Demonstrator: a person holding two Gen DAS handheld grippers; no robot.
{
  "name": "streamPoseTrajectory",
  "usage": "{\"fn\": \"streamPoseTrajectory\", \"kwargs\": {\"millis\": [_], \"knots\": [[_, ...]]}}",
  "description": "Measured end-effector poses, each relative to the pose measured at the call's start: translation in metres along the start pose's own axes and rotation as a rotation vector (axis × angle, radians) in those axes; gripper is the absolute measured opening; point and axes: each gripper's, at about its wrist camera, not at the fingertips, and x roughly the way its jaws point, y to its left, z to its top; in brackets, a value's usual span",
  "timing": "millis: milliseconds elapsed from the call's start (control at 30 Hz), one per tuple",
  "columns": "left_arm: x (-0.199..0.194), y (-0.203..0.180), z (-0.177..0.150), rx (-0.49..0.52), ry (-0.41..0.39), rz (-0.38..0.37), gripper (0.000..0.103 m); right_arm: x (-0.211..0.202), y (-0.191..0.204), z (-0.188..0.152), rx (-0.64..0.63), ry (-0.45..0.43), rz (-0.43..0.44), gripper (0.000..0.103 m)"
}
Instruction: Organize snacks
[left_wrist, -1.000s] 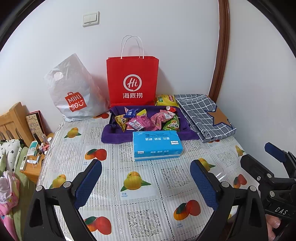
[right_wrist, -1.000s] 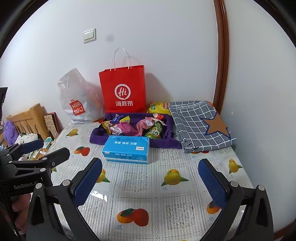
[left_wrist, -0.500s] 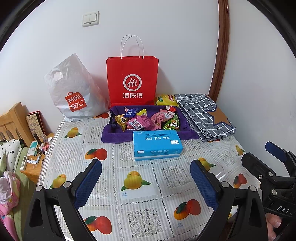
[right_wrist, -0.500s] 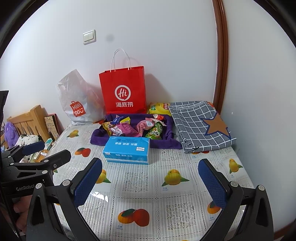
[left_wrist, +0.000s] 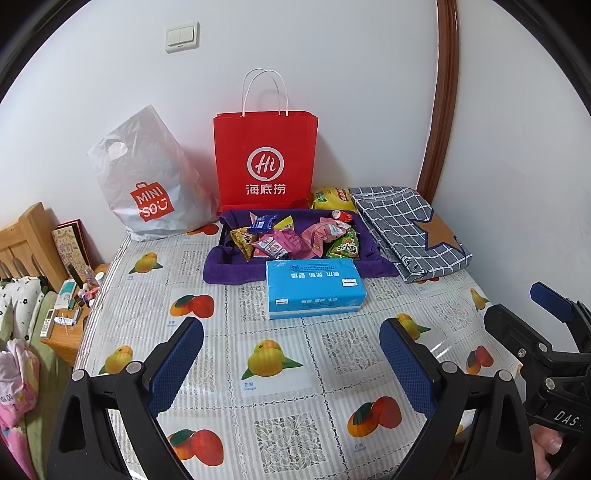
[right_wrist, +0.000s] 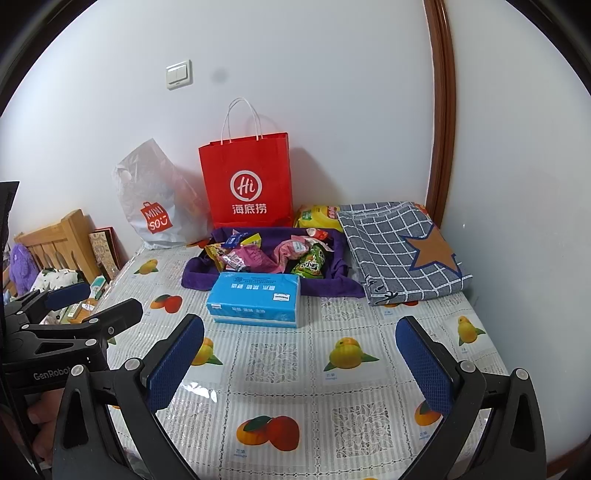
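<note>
Several snack packets (left_wrist: 295, 240) (right_wrist: 273, 254) lie piled in a purple cloth tray (left_wrist: 221, 271) (right_wrist: 195, 275) at the back of the table. A yellow snack bag (left_wrist: 330, 197) (right_wrist: 317, 216) rests behind the tray against the wall. My left gripper (left_wrist: 291, 360) hovers open over the near part of the table, well short of the tray, with nothing between its fingers. My right gripper (right_wrist: 299, 360) is likewise open and empty, at about the same distance. Each gripper shows in the other's view: the right gripper (left_wrist: 532, 306) at the edge, the left gripper (right_wrist: 99, 299) too.
A blue tissue box (left_wrist: 314, 288) (right_wrist: 256, 302) lies just in front of the tray. A red paper bag (left_wrist: 266, 158) and a grey plastic bag (left_wrist: 147, 177) stand against the wall. A folded checked cloth (left_wrist: 406, 229) lies at the right. A wooden bed frame (left_wrist: 26, 240) is left.
Both grippers stay open and nearly still. The right wrist view has drifted slightly, with the scene sitting a little lower in frame.
</note>
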Motion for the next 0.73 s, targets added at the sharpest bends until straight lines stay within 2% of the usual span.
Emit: {"fn": "streamPoseTrajectory", "kwargs": {"millis": [733], "knots": [[-0.0004, 0.0009, 0.0001, 0.0, -0.002, 0.001, 0.097, -0.0023, 0.0035, 0.0023, 0.002, -0.004, 0.005, 0.102]]}}
